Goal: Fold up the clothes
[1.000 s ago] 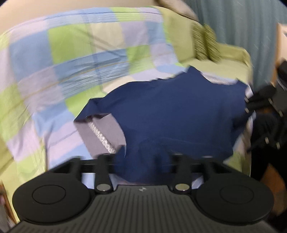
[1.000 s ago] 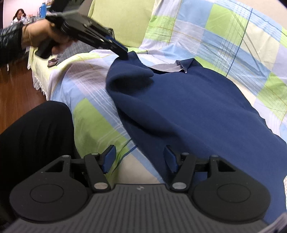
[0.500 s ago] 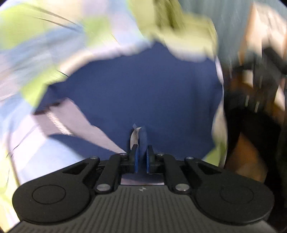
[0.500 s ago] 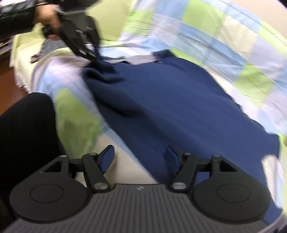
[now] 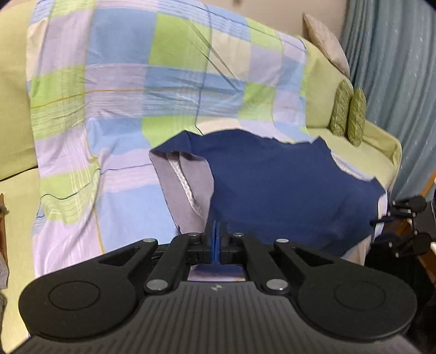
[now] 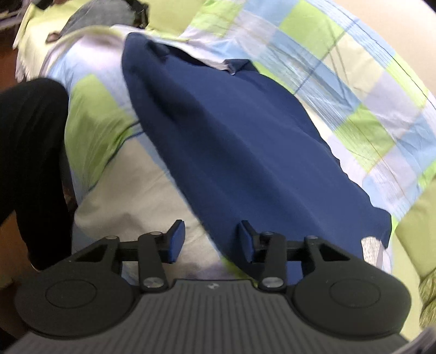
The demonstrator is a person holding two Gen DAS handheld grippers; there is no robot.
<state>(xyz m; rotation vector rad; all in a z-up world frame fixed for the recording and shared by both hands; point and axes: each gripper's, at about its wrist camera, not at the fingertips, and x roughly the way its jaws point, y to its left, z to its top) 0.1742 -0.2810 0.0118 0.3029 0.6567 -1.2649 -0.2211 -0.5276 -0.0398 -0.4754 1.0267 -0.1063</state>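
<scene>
One navy garment (image 5: 286,185) lies spread on the checked sheet (image 5: 122,114) that covers the sofa seat and back. Its near edge runs along the front of the seat; its far edge is ragged and stops short of the backrest. At the garment's left end a grey lining with a pale woven strip (image 5: 185,185) is turned outward.

The left gripper (image 5: 216,239) has its jaws pressed together at the garment's near left corner, just beside the turned lining; blue cloth sits between the pads, so it is clamped on the fabric.

The right gripper (image 6: 209,239) stands at the garment's opposite near corner. Its jaws are apart and closing; the garment's edge lies between them, beside the right pad, and no pad presses on it.

Open sheet lies to the left of the garment and behind it up the backrest. To the garment's right, bare green sofa (image 5: 381,152) runs to two patterned cushions (image 5: 348,114) standing on edge and a curtain (image 5: 395,81) beyond.

In the left wrist view the right gripper is only partly visible at the frame edge. The right wrist view is blurred. A dark trouser leg (image 6: 30,152) stands against the seat front, left of the garment. A grey item (image 6: 98,13) at the top of that view is cut off and cannot be identified.
</scene>
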